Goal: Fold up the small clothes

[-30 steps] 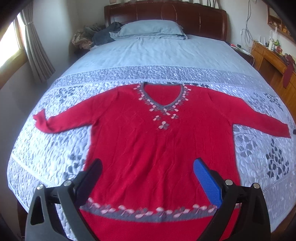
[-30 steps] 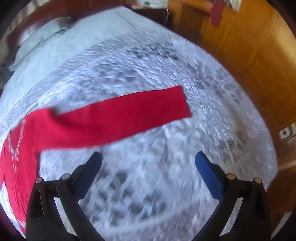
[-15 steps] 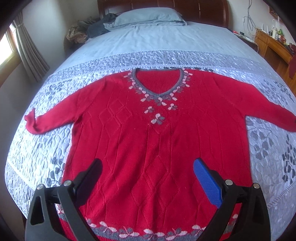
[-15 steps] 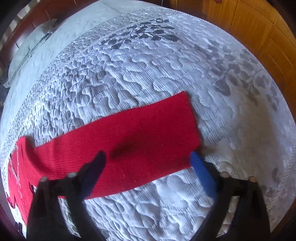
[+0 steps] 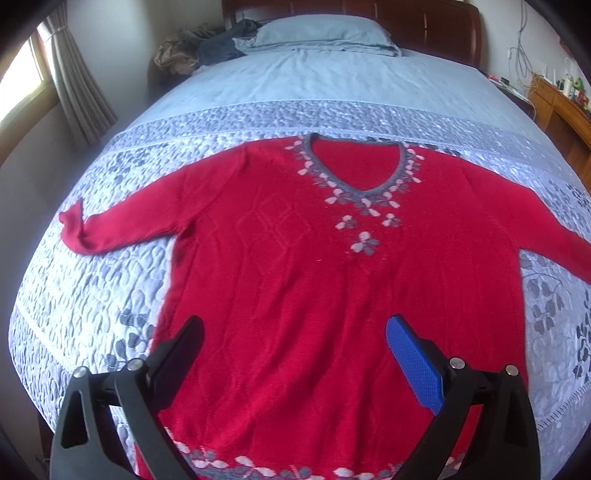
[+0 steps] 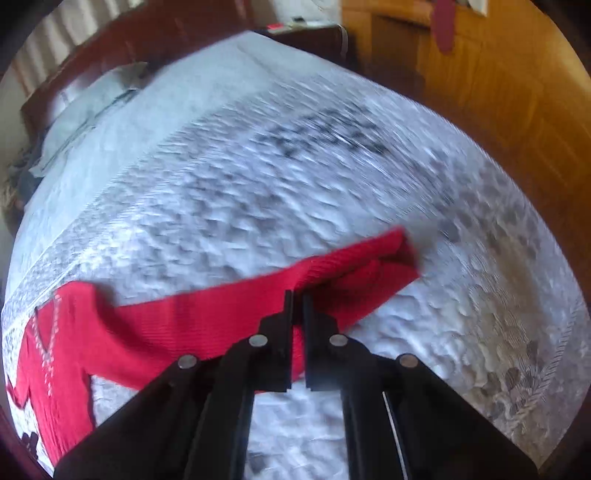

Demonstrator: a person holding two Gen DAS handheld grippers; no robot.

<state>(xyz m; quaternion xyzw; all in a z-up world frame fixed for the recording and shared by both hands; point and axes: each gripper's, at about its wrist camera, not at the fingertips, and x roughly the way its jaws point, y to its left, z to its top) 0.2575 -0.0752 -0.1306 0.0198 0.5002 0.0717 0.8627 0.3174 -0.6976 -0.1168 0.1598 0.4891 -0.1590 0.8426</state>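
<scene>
A red knit sweater [image 5: 295,280] with a grey V-neck and flower trim lies face up, spread flat on the bed. Its left sleeve [image 5: 122,225] stretches out to the left, cuff curled up. My left gripper [image 5: 295,354] is open and empty, hovering over the sweater's lower body. In the right wrist view my right gripper [image 6: 297,299] is shut on the sweater's right sleeve [image 6: 221,325] near the cuff [image 6: 388,262], which is bunched and lifted off the quilt.
The bed has a grey-white quilted cover [image 5: 103,295] and a pale blue sheet [image 5: 332,77] with a pillow [image 5: 325,33] by the wooden headboard. A wooden cabinet [image 6: 498,85] stands close to the bed's right side. Curtains [image 5: 77,85] hang at left.
My right gripper has come down over the right sleeve, closed on it near the cuff and lifted it. My left gripper view shifted right over the sweater body; it stays open.
</scene>
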